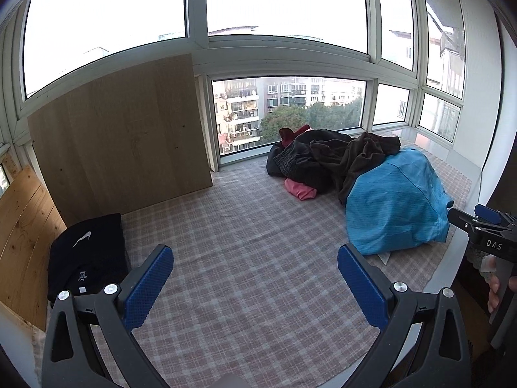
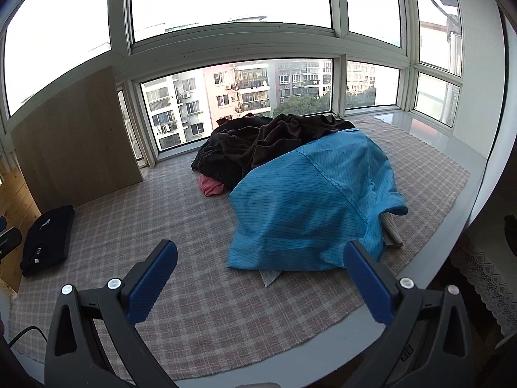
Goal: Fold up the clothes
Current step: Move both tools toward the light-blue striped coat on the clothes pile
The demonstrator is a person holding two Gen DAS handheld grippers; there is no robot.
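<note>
A crumpled blue garment (image 1: 397,203) (image 2: 310,207) lies at the right on the plaid cloth (image 1: 242,226) (image 2: 161,210). Behind it sits a heap of dark clothes (image 1: 329,158) (image 2: 258,148), with a pink piece (image 1: 300,189) (image 2: 211,186) sticking out underneath. A folded black garment (image 1: 87,255) (image 2: 48,239) with a white logo rests at the far left. My left gripper (image 1: 255,258) hangs open over bare plaid, holding nothing. My right gripper (image 2: 260,252) is open too, just short of the blue garment's near edge; in the left wrist view it (image 1: 475,218) shows at the right edge, in a hand.
A wooden board (image 1: 122,135) (image 2: 74,148) leans against the window at the back left, above the folded garment. A pale cloth corner (image 2: 269,276) pokes out from under the blue garment. The sill's front edge (image 2: 355,320) curves near me, with lace fabric (image 2: 484,274) beyond it.
</note>
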